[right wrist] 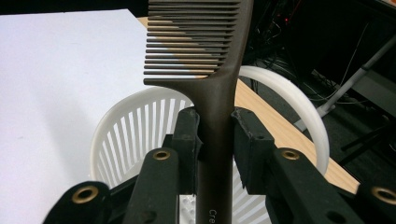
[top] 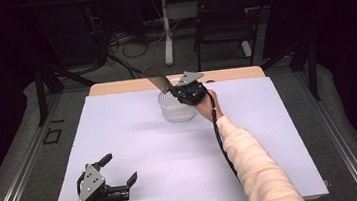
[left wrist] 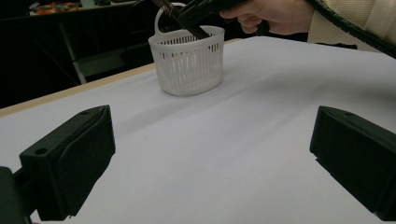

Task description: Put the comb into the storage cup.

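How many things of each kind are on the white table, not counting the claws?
Comb: 1, brown, gripped by the right claw above the basket
Basket: 1, white, with a handle
Total: 2

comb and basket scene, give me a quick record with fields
held item: brown comb, clamped by its handle in the right tool
comb position: over the white slatted basket, teeth end pointing up and away
basket: upright on the white table cover, toward the far edge, loop handle raised
left tool: open, nothing between its jaws, near the front edge of the table
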A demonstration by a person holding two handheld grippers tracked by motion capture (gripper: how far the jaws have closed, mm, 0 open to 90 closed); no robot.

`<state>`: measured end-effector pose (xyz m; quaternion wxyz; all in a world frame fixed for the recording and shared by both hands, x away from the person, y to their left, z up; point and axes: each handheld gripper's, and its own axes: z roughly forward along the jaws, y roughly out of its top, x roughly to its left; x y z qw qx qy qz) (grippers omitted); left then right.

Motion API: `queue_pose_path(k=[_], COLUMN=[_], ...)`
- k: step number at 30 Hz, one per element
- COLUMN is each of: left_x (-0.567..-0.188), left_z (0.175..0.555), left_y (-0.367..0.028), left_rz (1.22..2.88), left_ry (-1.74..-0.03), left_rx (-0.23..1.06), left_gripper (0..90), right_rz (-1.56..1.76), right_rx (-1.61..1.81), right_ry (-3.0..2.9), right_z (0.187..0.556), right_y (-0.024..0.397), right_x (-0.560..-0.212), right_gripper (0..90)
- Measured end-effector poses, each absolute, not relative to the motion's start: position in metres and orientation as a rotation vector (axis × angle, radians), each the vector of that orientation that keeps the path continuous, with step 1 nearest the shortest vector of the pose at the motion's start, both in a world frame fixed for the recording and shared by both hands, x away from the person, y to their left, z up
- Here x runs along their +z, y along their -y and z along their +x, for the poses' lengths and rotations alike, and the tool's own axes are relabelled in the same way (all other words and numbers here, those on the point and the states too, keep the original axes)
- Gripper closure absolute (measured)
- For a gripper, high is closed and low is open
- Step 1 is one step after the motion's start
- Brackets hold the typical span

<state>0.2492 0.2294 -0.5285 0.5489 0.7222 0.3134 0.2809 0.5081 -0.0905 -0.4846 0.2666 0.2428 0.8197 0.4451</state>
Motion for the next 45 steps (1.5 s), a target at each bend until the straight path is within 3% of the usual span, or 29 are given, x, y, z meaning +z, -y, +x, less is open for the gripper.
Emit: queue_pose_path(k=[36, 40, 45], left_x=[-0.5281, -0.5279, -0.5280], left_z=[0.2486, 0.2484, 0.2484], left_y=[-0.2289, -0.2293, -0.2287], left_rz=[1.713, 1.713, 1.714], left_ry=[-0.737, -0.735, -0.734], left_rx=[0.675, 0.678, 0.678], left_gripper=[0.1, 0.1, 0.1], right_rz=[0.618, 0.623, 0.635], right_rx=[1.117, 1.105, 1.116], right_ry=[-2.266, -2.277, -2.309], right_z=[0.5074, 0.5054, 0.5025], right_y=[0.0835, 0.0842, 0.0889], right_x=[-0.4885, -0.4866, -0.4813], right_gripper=[69.8, 63.0, 47.4])
